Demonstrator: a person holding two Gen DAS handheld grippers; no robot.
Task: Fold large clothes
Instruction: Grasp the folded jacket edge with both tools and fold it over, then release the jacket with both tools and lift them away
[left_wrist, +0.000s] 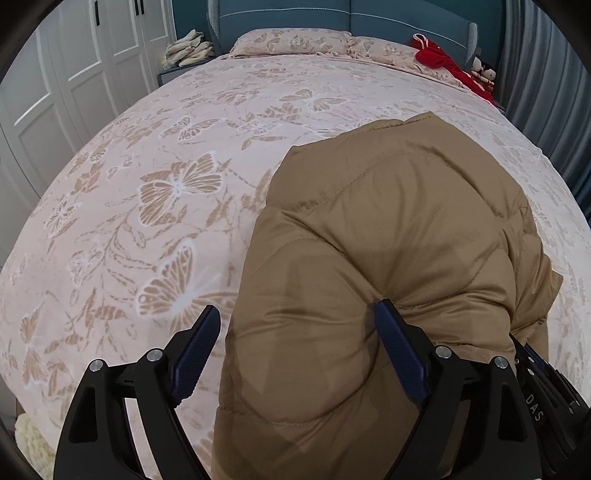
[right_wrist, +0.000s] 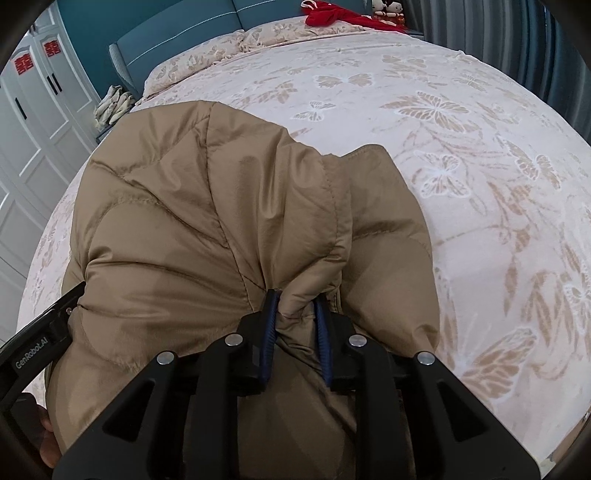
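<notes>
A tan quilted puffer jacket (left_wrist: 399, 221) lies bunched on the bed, near its front edge. In the left wrist view my left gripper (left_wrist: 297, 308) stands wide open astride a puffy edge of the jacket. Its right finger (left_wrist: 395, 339) digs into the padding, while its left finger (left_wrist: 195, 350) stands clear over the bedspread. In the right wrist view my right gripper (right_wrist: 295, 297) is shut on a pinched fold of the jacket (right_wrist: 184, 221), and the fabric fans out from between the blue pads. The left gripper's body (right_wrist: 44, 332) shows at the left edge of that view.
The bed carries a pink butterfly-print cover (left_wrist: 166, 184) with matching pillows (left_wrist: 291, 42) at the teal headboard. A red garment (left_wrist: 439, 57) and small dolls (left_wrist: 482, 70) lie at the far right corner. White wardrobe doors (left_wrist: 74, 81) stand left, a grey curtain (left_wrist: 546, 92) right.
</notes>
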